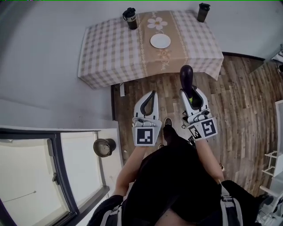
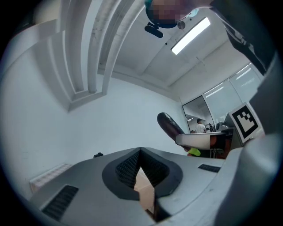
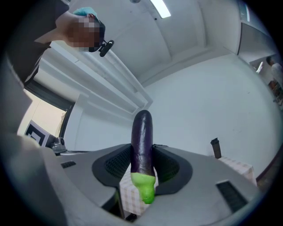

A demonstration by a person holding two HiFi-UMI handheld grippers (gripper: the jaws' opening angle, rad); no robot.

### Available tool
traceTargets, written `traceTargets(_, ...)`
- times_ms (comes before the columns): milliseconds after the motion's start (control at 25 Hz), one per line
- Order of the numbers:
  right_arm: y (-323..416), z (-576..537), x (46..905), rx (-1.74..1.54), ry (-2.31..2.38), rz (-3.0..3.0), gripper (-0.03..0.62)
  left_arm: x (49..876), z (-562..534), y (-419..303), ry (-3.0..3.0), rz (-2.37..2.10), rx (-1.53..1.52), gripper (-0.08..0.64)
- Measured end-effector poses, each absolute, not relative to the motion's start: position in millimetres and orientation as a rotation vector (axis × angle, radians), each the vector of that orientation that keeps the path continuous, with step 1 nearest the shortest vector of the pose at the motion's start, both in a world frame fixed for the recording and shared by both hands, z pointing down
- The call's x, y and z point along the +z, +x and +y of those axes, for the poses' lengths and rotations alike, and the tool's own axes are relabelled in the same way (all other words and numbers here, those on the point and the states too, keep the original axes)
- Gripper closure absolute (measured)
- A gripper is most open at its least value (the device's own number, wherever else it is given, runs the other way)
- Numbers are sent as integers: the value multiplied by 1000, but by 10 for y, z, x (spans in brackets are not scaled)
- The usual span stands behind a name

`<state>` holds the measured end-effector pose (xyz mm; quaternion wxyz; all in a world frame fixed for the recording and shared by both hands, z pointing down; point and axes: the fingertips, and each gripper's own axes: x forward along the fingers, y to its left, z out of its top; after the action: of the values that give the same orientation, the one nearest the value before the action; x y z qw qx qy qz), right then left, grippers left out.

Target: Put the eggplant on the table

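Observation:
The dark purple eggplant (image 1: pixel 186 76) with a green stem end sticks out forward from my right gripper (image 1: pixel 190 92), which is shut on it near the stem. In the right gripper view the eggplant (image 3: pixel 143 141) stands upright between the pads of that gripper (image 3: pixel 143 146). The table (image 1: pixel 110 48), under a checkered cloth, lies ahead beyond both grippers, and the eggplant hangs over the wooden floor short of its near edge. My left gripper (image 1: pixel 153 94) is beside the right one, its tips together with nothing held. The left gripper view shows its own jaws (image 2: pixel 140 152) and the eggplant (image 2: pixel 170 125) to the right.
On the table are a white plate (image 1: pixel 160 41) and two dark cups (image 1: pixel 130 18) (image 1: pixel 203 12). A round brown pot (image 1: pixel 104 147) sits on a ledge by a window at the left. A white rack (image 1: pixel 274 164) stands at the right edge. A person's shoe (image 1: pixel 168 123) is on the floor.

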<state>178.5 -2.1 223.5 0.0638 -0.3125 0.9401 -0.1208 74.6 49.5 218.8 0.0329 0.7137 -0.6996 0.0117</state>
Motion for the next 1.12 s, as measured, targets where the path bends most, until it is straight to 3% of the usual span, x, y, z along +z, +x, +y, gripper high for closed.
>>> traceTargets(160, 1743, -366, 2378, -338, -956, 2808, 430, 2359, 127, 683, 2249, -2135, 55, 558)
traceTargets(400, 1990, 783, 3128, -118, -1022, 2674, 430, 3166, 1267, 862, 2485, -2090, -42, 557)
traceTargets(1120, 1303, -788, 3437, -97, -1077, 2714, 430, 3565, -230, 29, 2459, -2065, -73, 557)
